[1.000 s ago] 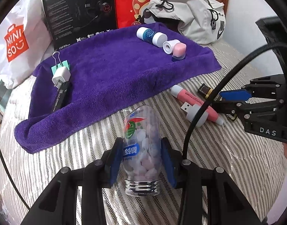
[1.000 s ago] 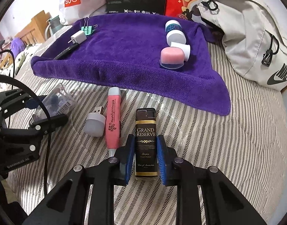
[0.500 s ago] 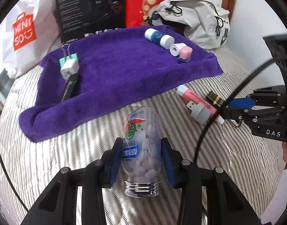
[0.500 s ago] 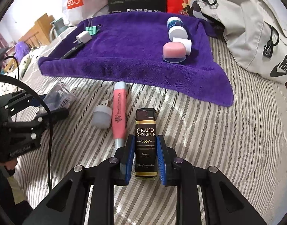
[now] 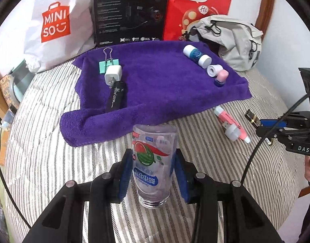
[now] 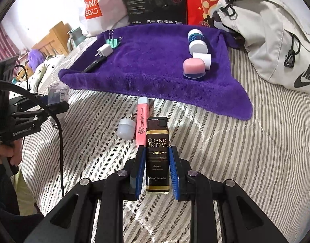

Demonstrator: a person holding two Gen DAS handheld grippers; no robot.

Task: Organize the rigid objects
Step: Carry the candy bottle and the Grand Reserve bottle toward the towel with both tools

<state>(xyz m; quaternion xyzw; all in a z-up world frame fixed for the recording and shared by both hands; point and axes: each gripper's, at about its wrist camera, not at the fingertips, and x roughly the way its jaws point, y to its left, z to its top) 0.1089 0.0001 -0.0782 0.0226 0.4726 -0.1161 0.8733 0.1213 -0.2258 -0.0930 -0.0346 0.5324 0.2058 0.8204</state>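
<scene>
1. Two grippers: the left gripper (image 5: 153,169) and the right gripper (image 6: 157,169).
2. One clear candy bottle (image 5: 153,158).
3. One black lighter (image 6: 157,155).
4. One pink highlighter (image 6: 142,119).
5. One small USB light (image 6: 125,128).
6. One purple towel (image 5: 159,89).
7. On the towel: one binder clip (image 5: 108,64), one white charger plug (image 5: 113,76), one black pen-like item (image 5: 116,97).
8. One grey backpack (image 6: 276,40).

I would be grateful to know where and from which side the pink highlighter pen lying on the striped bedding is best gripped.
Grip the pink highlighter pen across its mid-barrel, coming from above with the jaws spanning its width. It lies flat on the striped bedding, long and slim. The small white USB light sits close on its left and the black lighter on its right, so there is probably more room nearer the pale cap end.
</scene>
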